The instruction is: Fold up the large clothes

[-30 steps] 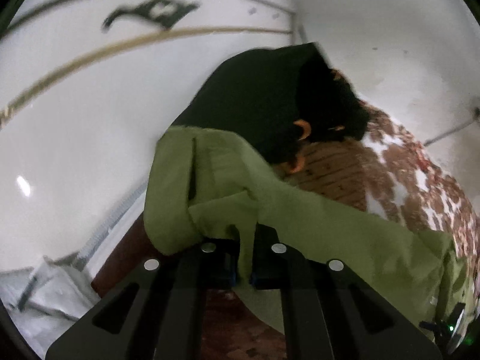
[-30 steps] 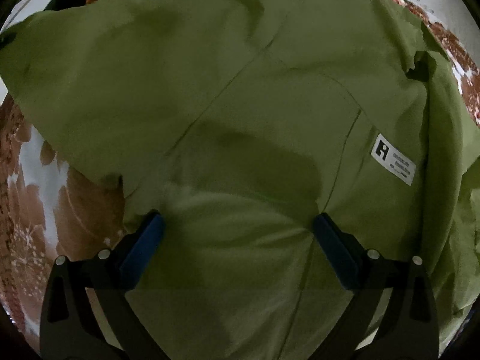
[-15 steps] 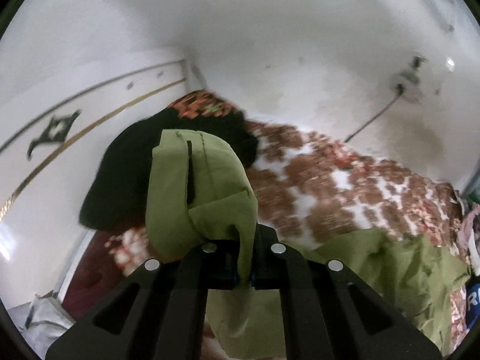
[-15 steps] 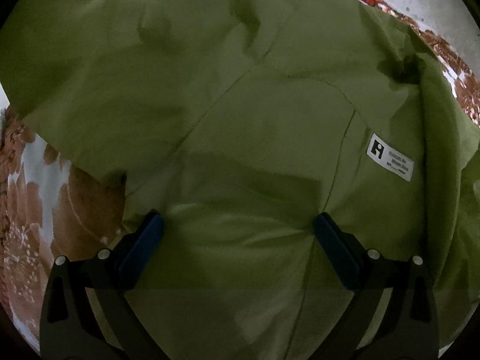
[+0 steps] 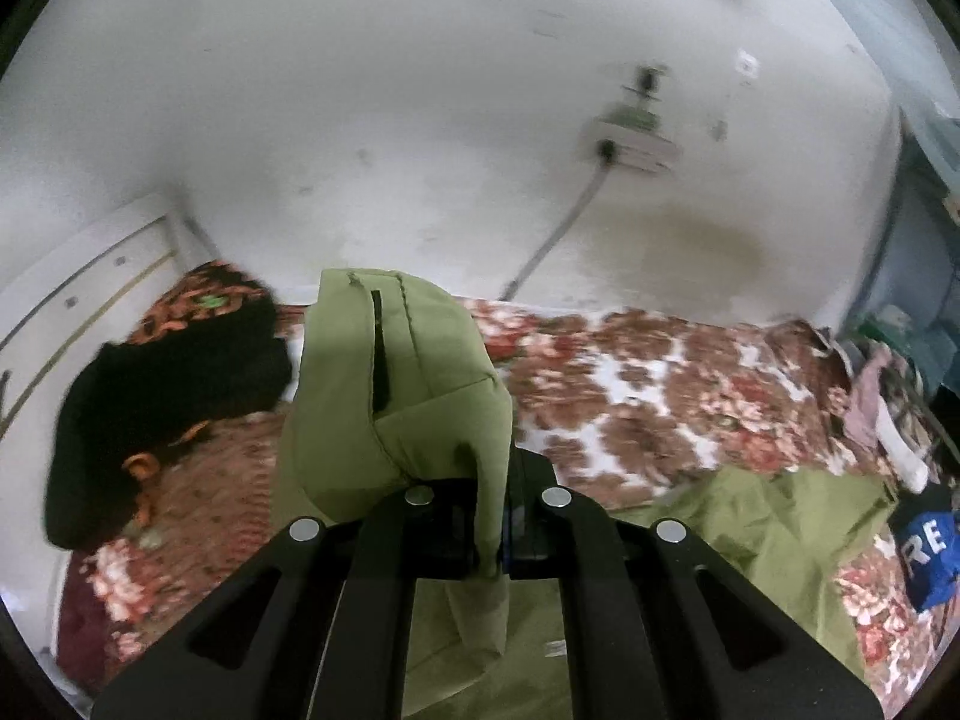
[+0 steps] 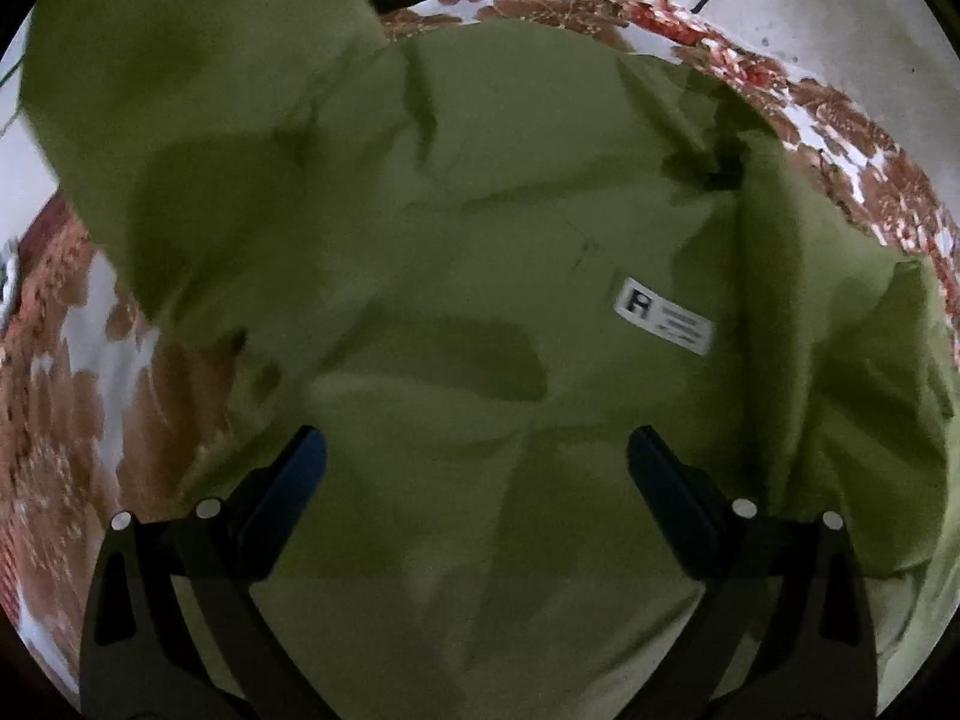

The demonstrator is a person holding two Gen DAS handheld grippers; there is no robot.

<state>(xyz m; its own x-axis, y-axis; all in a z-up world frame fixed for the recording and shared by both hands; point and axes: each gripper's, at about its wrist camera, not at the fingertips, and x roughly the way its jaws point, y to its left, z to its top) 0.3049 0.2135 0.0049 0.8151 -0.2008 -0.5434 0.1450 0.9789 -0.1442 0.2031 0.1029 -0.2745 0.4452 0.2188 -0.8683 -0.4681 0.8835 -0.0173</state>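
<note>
Lifted higher, left gripper (image 5: 493, 531) fingers pinch green garment (image 5: 396, 384); right gripper (image 6: 477, 468) fingers wide.

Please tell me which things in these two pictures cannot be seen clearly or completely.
- Left wrist view: the blue cloth with white letters is cut off by the picture edge, so the word is unreadable.
- Left wrist view: the green garment covers the pads of the left gripper.
- Right wrist view: the small print on the white label is too small.
- Right wrist view: the garment hides most of the floral bedspread beneath the open right gripper.
</note>
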